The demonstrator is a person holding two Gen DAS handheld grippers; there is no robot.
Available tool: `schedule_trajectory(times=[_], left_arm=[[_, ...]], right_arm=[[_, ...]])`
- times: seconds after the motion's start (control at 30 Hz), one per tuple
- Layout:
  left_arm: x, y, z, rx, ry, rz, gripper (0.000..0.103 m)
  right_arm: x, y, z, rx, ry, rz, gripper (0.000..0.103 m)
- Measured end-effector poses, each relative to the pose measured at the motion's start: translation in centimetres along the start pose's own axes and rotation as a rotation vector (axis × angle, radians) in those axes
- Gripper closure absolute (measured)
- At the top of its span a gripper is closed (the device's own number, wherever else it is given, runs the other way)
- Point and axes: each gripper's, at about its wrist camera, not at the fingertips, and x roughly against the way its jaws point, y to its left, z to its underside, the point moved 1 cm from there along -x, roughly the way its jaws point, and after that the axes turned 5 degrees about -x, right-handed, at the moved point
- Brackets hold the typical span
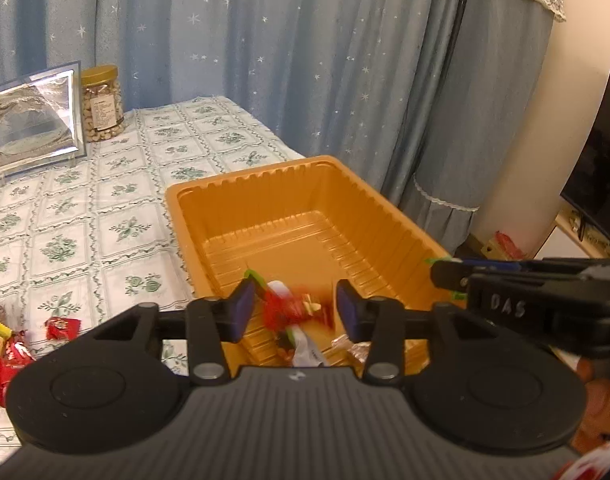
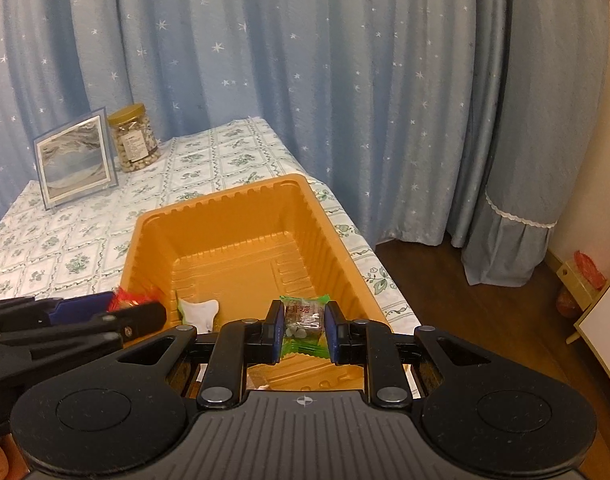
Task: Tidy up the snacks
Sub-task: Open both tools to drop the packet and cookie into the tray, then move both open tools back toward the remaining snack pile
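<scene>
Dropping snacks: left hand-held gripper [image 1: 295, 310] is gaping over the orange tray [image 1: 241, 184], red candy [image 1: 283, 306] falling; right hand-held gripper [image 2: 303, 326] is clamping a green-wrapped snack [image 2: 303, 320] at the tray's 6 o'clock, release likely due next.

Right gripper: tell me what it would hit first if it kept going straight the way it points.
Probably the floor of the orange tray; the right gripper, shut on the green-wrapped snack, points down into it. Depth is uncertain.

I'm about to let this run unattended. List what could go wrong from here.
1. The left gripper has its jaws apart above the orange tray; the red snack between them looks blurred and may land near the tray's near edge or bounce out.
2. The right gripper is shut on the green-wrapped snack beside the left gripper; the two could collide.
</scene>
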Motion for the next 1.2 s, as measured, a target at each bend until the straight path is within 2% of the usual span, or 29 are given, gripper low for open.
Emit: schedule_trajectory(times=[0.27, 0.53, 0.57, 0.67, 0.9, 1.2], left_arm=[[1.2, 2.0, 1.3, 0.038, 0.015, -0.065, 0.06], [2.7, 4.0, 2.3, 0.067, 0.016, -0.109, 0.06], [2.9, 4.2, 2.4, 0.071, 0.016, -0.114, 0.06], [3.6, 4.7, 2.7, 0.082, 0.014, -0.127, 0.06], [6.5, 5.5, 4.0, 0.118, 0.024, -0.153, 0.059], [12.3, 6.5, 6.9, 0.122, 0.04, -0.217, 0.056]], right_arm=[[-0.1, 0.5, 0.0, 0.0, 0.003, -0.019, 0.081], [-1.3, 1.7, -0.6, -0.02, 0.011, -0.103, 0.08], [-1.3, 1.7, -0.6, -0.026, 0.012, -0.11, 0.078], [-0.9, 1.8, -0.8, -0.036, -0.009, -0.089, 0.053], [1.4, 2.6, -0.4, -0.037, -0.017, -0.099, 0.052], [6.8, 6.4, 2.5, 0.001, -0.03, -0.152, 0.052]])
